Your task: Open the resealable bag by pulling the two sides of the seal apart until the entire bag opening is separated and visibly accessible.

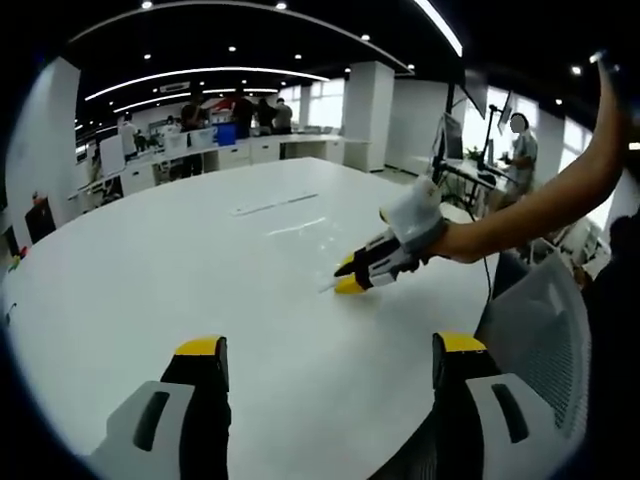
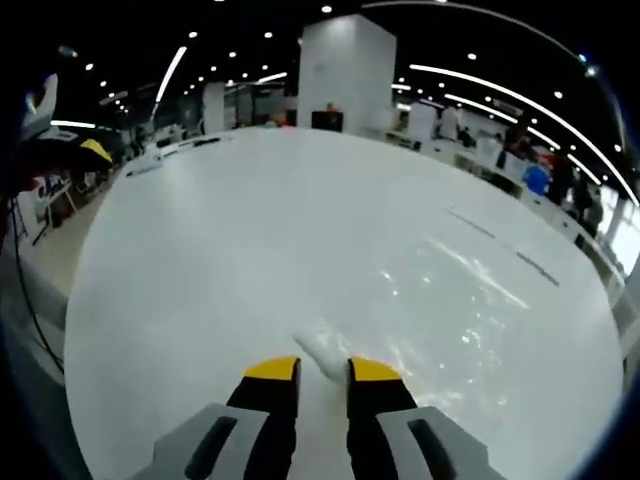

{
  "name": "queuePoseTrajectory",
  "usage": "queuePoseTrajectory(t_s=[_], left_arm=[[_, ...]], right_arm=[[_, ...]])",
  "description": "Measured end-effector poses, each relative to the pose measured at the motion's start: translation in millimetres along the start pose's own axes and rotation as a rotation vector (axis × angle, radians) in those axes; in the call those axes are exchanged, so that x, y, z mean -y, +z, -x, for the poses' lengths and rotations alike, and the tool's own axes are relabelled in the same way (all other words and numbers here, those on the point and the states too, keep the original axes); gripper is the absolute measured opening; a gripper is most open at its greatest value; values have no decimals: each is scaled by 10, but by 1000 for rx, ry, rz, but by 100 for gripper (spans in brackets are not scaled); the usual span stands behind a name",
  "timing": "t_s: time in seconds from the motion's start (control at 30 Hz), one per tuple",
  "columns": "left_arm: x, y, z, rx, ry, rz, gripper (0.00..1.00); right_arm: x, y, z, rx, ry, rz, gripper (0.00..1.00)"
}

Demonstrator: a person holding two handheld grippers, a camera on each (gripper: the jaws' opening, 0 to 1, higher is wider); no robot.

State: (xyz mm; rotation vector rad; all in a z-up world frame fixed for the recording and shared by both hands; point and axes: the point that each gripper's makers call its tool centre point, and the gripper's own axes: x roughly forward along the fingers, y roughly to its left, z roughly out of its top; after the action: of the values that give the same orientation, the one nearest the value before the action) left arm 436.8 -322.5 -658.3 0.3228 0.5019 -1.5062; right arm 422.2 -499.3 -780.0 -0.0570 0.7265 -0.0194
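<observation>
Right gripper (image 2: pixel 322 372), jaws nearly closed, pinches the clear bag (image 2: pixel 322 352) lying flat on the white table (image 2: pixel 250 250) just ahead of its tips; left gripper (image 1: pixel 330 352), wide open and empty, hangs well back

A large white table (image 1: pixel 200 260) carries a clear, glossy resealable bag (image 2: pixel 440 290) lying flat on it.

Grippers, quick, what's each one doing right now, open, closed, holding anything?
Left gripper: open, jaws wide apart, holding nothing.
Right gripper: jaws nearly together on the edge of the clear resealable bag lying on the white table.
</observation>
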Motion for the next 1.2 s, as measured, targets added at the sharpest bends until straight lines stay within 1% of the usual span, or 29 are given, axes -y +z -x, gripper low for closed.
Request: queuePoseTrajectory(t_s=[0.13, 0.27, 0.4, 0.8, 0.83, 0.9, 1.07, 1.17, 1.2], left_arm=[[3, -21, 5, -4, 1, 5, 81], [15, -36, 6, -9, -2, 4, 81], [21, -35, 6, -8, -3, 3, 81], [69, -39, -12, -14, -23, -13, 79], [75, -39, -15, -15, -24, -14, 78], [86, -41, -20, -16, -27, -16, 78], [136, -40, -36, -19, -39, -25, 78], [141, -40, -36, -20, -41, -28, 78], [151, -42, -34, -21, -44, -34, 77]], right_arm=[[28, -9, 2, -6, -11, 14, 6], [26, -10, 8, -13, -6, 37, 4], [6, -23, 36, -22, 7, 61, 4], [-15, -55, 95, -35, 20, 68, 3], [-20, -52, 106, -34, 22, 69, 1], [-29, -46, 128, -31, 26, 72, 1], [-125, -32, 226, -23, 51, 95, 0], [-141, -39, 236, -24, 55, 99, 0], [-202, -42, 291, -24, 68, 118, 0]])
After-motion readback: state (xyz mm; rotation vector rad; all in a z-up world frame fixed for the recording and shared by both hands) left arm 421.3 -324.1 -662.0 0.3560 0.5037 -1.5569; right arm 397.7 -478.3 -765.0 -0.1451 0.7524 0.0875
